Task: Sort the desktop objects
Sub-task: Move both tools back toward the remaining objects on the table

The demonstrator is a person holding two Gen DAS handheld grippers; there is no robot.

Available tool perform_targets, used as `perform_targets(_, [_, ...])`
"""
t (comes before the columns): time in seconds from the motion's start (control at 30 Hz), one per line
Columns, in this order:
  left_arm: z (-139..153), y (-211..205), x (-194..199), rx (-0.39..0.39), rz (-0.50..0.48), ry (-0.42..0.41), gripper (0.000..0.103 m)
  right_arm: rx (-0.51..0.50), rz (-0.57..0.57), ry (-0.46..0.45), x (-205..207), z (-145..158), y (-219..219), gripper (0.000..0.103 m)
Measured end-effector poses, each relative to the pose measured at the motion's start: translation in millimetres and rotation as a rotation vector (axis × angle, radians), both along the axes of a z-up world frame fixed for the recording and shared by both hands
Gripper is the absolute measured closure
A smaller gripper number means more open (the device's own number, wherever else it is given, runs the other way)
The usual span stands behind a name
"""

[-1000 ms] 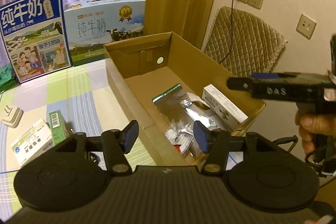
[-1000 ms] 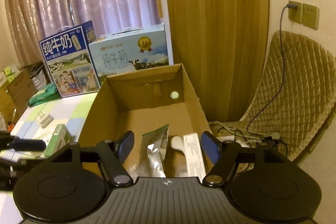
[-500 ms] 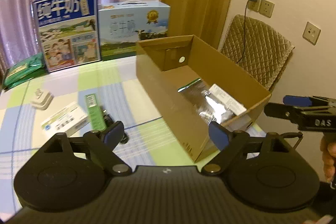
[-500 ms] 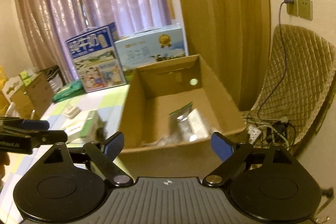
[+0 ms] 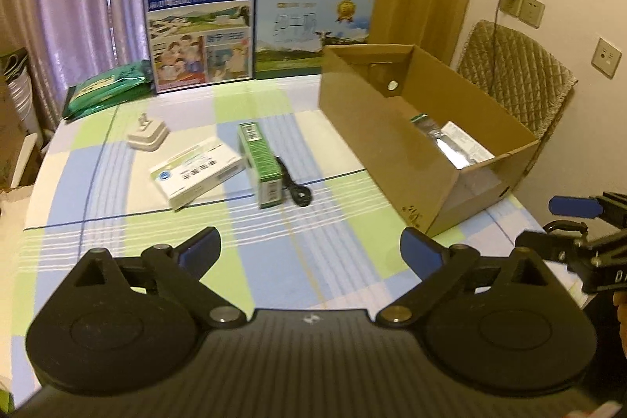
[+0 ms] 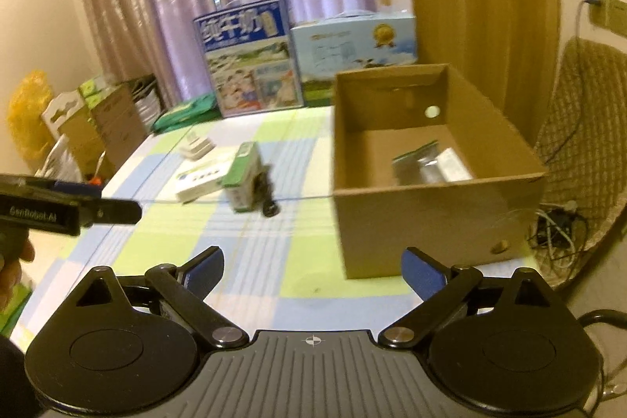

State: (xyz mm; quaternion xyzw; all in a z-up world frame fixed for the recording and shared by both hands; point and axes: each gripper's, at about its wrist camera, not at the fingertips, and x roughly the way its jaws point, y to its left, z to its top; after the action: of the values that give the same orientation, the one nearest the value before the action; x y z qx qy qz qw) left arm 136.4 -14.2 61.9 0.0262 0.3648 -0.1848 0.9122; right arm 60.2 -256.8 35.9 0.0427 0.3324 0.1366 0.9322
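Observation:
An open cardboard box [image 5: 392, 132] [image 6: 395, 222] stands on the right of the checked tablecloth, holding a silver foil bag [image 5: 443, 140] [image 6: 415, 163] and a white carton [image 5: 468, 145]. On the cloth to its left lie a white medicine box [image 5: 194, 177] [image 6: 203, 179], a green box [image 5: 260, 159] [image 6: 245, 175], a small black object [image 5: 294, 187] [image 6: 266, 196] and a white plug adapter [image 5: 148, 136] [image 6: 198, 147]. My left gripper [image 5: 309, 251] hovers open above the near cloth, holding nothing. My right gripper [image 6: 311, 269] is open too, nothing between its fingers, near the box's front corner.
Two milk cartons [image 5: 200, 26] [image 5: 313, 22] stand at the table's back edge, with green packets [image 5: 107, 89] to their left. A quilted chair [image 5: 517, 73] and wall sockets are right of the box. Boxes and bags [image 6: 98, 120] crowd the floor on the left.
Both grippers have pulled back and up from over the box, and their jaws have spread wider. The left view has swung left, so the loose items on the cloth show.

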Motion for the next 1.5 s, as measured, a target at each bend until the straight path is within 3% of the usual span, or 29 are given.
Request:
perform_targets(0.53, [-19.3, 48.3, 25.4, 0.039, 0.057, 0.016, 0.006, -0.105, 0.113, -0.012, 24.4, -19.4, 67.7, 0.01])
perform_targets(0.87, [-50.1, 63.8, 61.9, 0.081, 0.083, 0.023, 0.006, -0.135, 0.178, 0.014, 70.4, -48.4, 100.4, 0.042])
perform_targets(1.23, [-91.8, 76.6, 110.2, 0.06, 0.13, 0.019, 0.007, -0.191, 0.169, 0.022, 132.4, -83.1, 115.0, 0.045])
perform_targets(1.37, [-100.2, 73.1, 124.3, 0.099, 0.12, 0.014, 0.007, -0.222, 0.157, 0.02, 155.5, -95.8, 118.6, 0.05])
perform_targets(1.5, [-105.0, 73.3, 140.2, 0.087, 0.111, 0.0, 0.007, -0.228, 0.141, 0.035, 177.3, -111.2, 120.4, 0.056])
